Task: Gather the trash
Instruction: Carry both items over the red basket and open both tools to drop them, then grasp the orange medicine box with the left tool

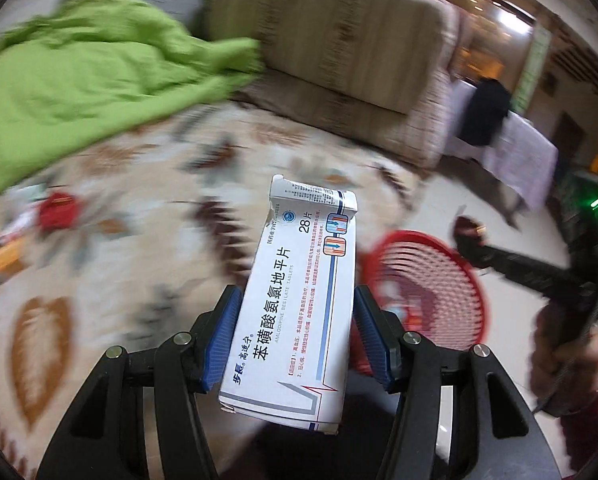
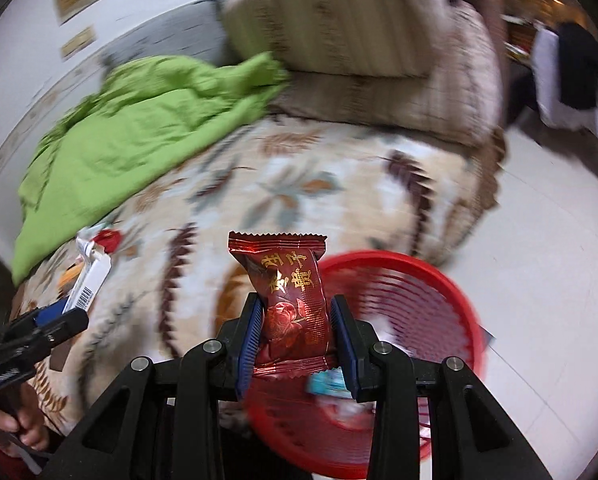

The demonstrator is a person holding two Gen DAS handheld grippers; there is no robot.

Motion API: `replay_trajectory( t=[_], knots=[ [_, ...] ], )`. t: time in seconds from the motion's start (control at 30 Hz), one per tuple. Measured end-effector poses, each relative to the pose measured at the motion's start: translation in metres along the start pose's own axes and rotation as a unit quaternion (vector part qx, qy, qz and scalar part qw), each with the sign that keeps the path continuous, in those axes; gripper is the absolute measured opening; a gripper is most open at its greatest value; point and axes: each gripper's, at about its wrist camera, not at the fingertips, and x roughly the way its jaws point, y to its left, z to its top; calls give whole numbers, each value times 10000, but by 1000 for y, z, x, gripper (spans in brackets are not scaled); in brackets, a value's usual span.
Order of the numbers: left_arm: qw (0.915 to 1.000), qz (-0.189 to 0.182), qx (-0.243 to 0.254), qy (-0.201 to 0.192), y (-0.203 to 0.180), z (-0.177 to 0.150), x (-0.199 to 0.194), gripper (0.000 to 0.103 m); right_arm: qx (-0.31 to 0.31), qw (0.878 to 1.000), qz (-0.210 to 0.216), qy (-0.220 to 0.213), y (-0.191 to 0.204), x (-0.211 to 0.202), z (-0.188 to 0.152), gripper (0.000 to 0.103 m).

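Note:
My left gripper [image 1: 297, 300] is shut on a white and blue medicine box [image 1: 299, 300], held up over the patterned bedspread [image 1: 139, 240]. My right gripper [image 2: 297, 312] is shut on a dark red snack wrapper [image 2: 289, 300] with gold lettering. A red plastic basket [image 2: 411, 320] sits on the floor right of the bed, just below and beyond the wrapper; some trash lies inside it. The right gripper [image 1: 471, 236] shows at the right of the left wrist view, above the basket [image 1: 431, 280]. The left gripper [image 2: 65, 312] with the box [image 2: 91, 276] shows at the left of the right wrist view.
A crumpled green blanket [image 1: 79, 80] and a beige striped pillow [image 1: 339, 48] lie at the far side of the bed. More red and orange litter [image 1: 55, 210] lies at the bed's left. White tiled floor [image 2: 539, 240] spreads to the right. A hand [image 2: 23, 428] grips the left tool.

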Motion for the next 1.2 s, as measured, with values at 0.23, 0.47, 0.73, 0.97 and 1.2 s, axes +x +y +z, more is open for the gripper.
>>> replay_trajectory(
  t=[0.23, 0.47, 0.73, 0.97, 1.2],
  knots=[
    [9964, -574, 309, 534, -71, 19, 57, 56, 491, 9987, -107, 60, -51, 2, -3, 39],
    [9930, -789, 515, 716, -102, 26, 85, 64, 535, 9984, -162, -59, -66, 0, 1, 56],
    [9982, -264, 216, 484, -59, 21, 50, 66, 216, 9991, 343, -94, -37, 3, 12, 56],
    [9971, 637, -391, 136, 27, 11, -6, 67, -690, 9905, 1191, 13, 58, 20, 17, 56],
    [9783, 1716, -1149, -171, 136, -12, -70, 70, -1165, 9719, 1999, 435, 147, 49, 12, 56]
  ],
)
